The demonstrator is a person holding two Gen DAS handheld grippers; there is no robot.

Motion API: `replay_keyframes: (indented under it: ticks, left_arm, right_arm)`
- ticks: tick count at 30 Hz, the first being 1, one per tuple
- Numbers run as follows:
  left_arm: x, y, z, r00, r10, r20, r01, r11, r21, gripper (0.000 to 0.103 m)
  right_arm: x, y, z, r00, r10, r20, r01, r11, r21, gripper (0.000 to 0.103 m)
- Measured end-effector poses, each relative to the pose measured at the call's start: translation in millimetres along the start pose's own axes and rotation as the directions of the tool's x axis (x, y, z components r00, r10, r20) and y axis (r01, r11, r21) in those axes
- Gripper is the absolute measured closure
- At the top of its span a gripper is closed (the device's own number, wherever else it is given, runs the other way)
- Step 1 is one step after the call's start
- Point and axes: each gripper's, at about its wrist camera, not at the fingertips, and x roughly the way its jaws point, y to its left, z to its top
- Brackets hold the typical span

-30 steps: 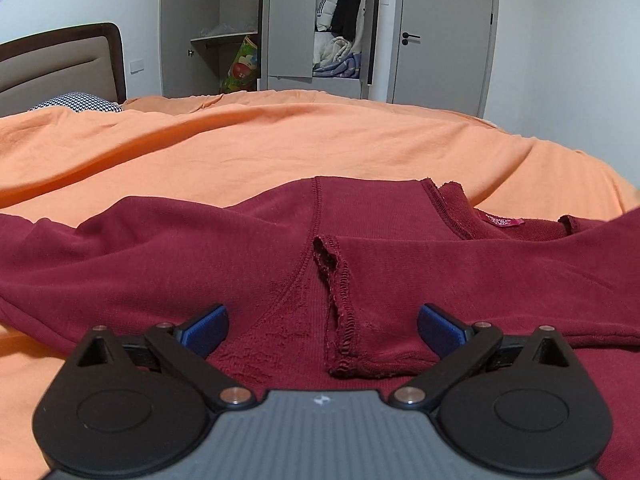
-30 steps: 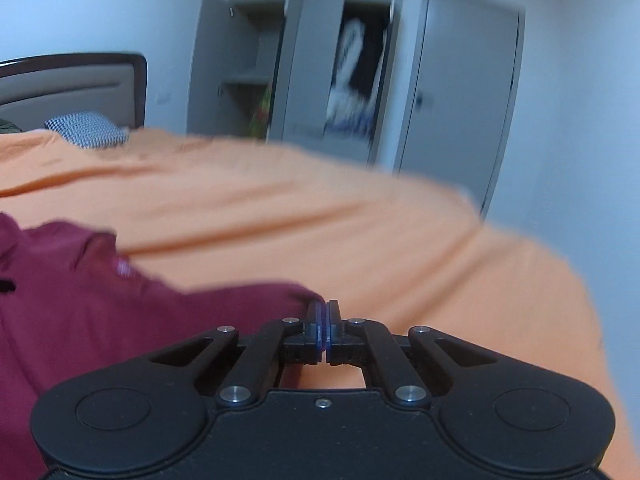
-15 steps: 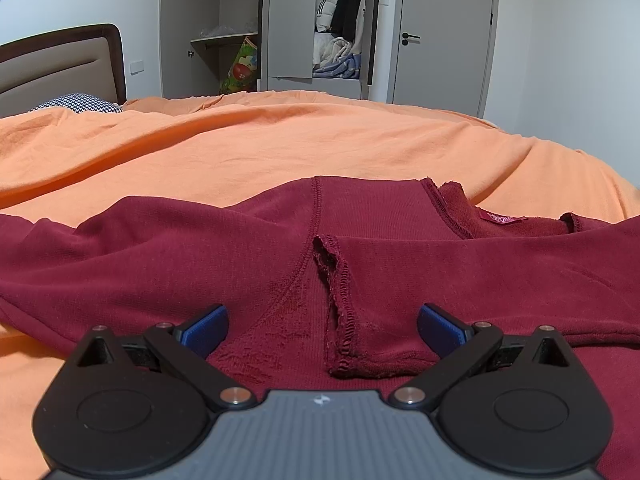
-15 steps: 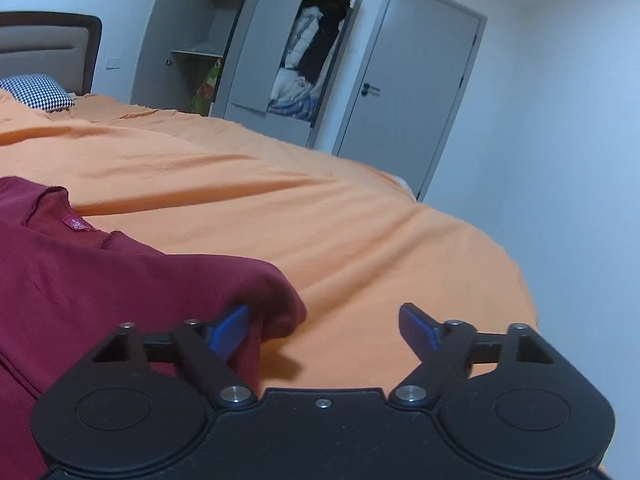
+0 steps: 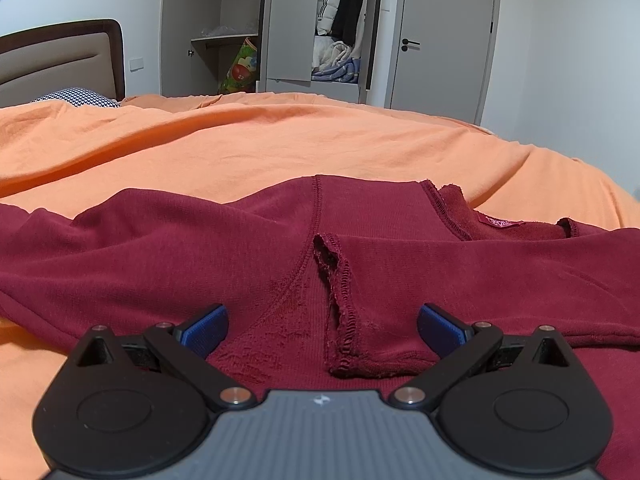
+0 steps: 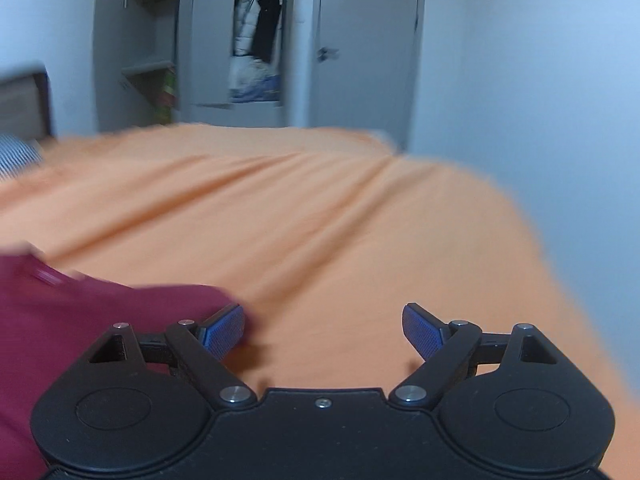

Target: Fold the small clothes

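Note:
A dark red long-sleeved top [image 5: 200, 248] lies spread on the orange bedsheet [image 5: 280, 140]. One sleeve is folded across its body, and the cuff [image 5: 344, 344] ends between the fingers of my left gripper [image 5: 322, 326], which is open and hovers low over the cloth. In the blurred right wrist view, the same red top [image 6: 80, 312] lies at the lower left. My right gripper [image 6: 323, 330] is open over bare sheet, its left pad [image 6: 222, 330] close beside the garment's edge.
The bed's orange sheet [image 6: 320, 220] stretches far ahead and to the right. A headboard [image 5: 60, 60] and a checked pillow [image 5: 76, 96] lie at the far left. An open wardrobe [image 5: 340, 24] and a closed door [image 5: 440, 40] stand beyond the bed.
My right gripper opened from shut, let go of the red cloth and swung to the right over bare sheet. The left gripper and the folded sleeve have stayed still.

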Motion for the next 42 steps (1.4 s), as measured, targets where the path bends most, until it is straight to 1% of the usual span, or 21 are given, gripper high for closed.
replay_keyframes:
  ticks: [3,5,9,12,13,14,15,16,18,20,22,25,27,28,29,30,32,33,35,39,42]
  left_arm:
    - [-1,0,-1,1.000,-0.001,0.001,0.001,1.000,-0.001,0.000]
    - [-1,1,-1,1.000,-0.002,0.001,0.002,1.000,-0.002,0.000]
    - [-1,0,-1,1.000,-0.001,0.002,0.001,1.000,-0.001,0.000]
    - [-1,0,-1,1.000,-0.002,0.002,0.002,1.000,-0.003,0.000]
    - [-1,0,-1,1.000,-0.003,0.002,0.003,1.000,-0.004,0.000]
    - [-1,1,-1,1.000,-0.005,0.003,0.005,1.000,-0.005,0.000]
    - [-1,1,-1,1.000,-0.006,0.003,0.006,1.000,-0.006,0.000]
    - [-1,0,-1,1.000,-0.006,0.003,0.006,1.000,-0.006,0.000]
    - [-1,0,-1,1.000,-0.007,0.005,0.007,1.000,-0.007,0.000]
    - [0,0,-1,1.000,-0.008,0.006,0.008,1.000,-0.008,0.000]
    - [-1,0,-2,1.000,-0.009,0.007,0.009,1.000,-0.008,0.000]
    - [-1,0,-2,1.000,-0.008,0.008,0.008,1.000,-0.008,0.000]
    - [-1,0,-2,1.000,-0.008,0.007,0.008,1.000,-0.008,0.000]
    - [-1,0,-1,1.000,-0.007,0.006,0.007,1.000,-0.007,0.000]
    - [-1,0,-1,1.000,-0.007,0.006,0.008,1.000,-0.007,0.000]
    - [-1,0,-1,1.000,-0.009,0.005,0.009,1.000,-0.009,0.000]
    - [-1,1,0,1.000,-0.013,0.003,0.013,1.000,-0.014,0.000]
    - [-1,2,1,1.000,-0.014,0.000,0.014,1.000,-0.016,0.000]
    - [-2,2,3,1.000,-0.012,-0.004,0.012,1.000,-0.016,0.000]
    - [0,0,3,1.000,-0.003,-0.010,0.003,1.000,-0.009,0.000]
    - [0,0,4,1.000,-0.006,-0.014,0.006,1.000,-0.012,0.000]
  right_arm:
    - [10,-6,7,0.980,0.192,-0.053,-0.177,0.960,0.215,0.016]
    - [24,-7,9,0.956,0.274,-0.103,-0.220,0.905,0.365,0.017]
    - [60,-8,13,0.934,0.308,-0.183,-0.174,0.838,0.518,0.041]
    - [77,-17,21,0.935,0.317,-0.156,-0.166,0.784,0.598,0.064]
    - [76,-17,22,0.935,0.327,-0.136,-0.180,0.769,0.613,0.081]
    - [75,-16,26,0.936,0.335,-0.107,-0.206,0.769,0.606,0.085]
    - [69,-12,32,0.941,0.332,-0.073,-0.236,0.793,0.561,0.088]
    - [59,-4,40,0.951,0.308,-0.032,-0.259,0.847,0.465,0.088]
    - [33,28,49,0.974,0.218,0.056,-0.224,0.965,0.136,0.089]
    - [19,56,44,0.983,0.150,0.107,-0.136,0.983,-0.126,0.089]
    - [28,62,40,0.991,0.112,0.069,-0.098,0.979,-0.179,0.089]
    - [41,55,30,0.996,0.083,0.022,-0.079,0.985,-0.155,0.084]
    - [47,51,27,0.998,0.064,-0.006,-0.064,0.989,-0.131,0.065]
    - [43,50,19,0.999,0.053,-0.006,-0.053,0.991,-0.122,0.062]
    - [37,52,16,0.999,0.037,0.003,-0.036,0.992,-0.122,0.053]
    - [30,53,13,1.000,0.012,0.014,-0.010,0.992,-0.128,0.034]
    - [10,59,2,0.998,-0.025,0.056,0.033,0.989,-0.143,0.013]
    - [-4,64,-7,0.996,-0.028,0.082,0.040,0.988,-0.152,0.007]
    - [-29,76,-28,0.994,-0.020,0.106,0.042,0.976,-0.212,0.004]
    - [-37,89,-71,0.977,-0.195,0.082,0.212,0.902,-0.376,0.004]
    - [-22,71,-85,0.965,-0.260,0.034,0.256,0.907,-0.333,0.004]
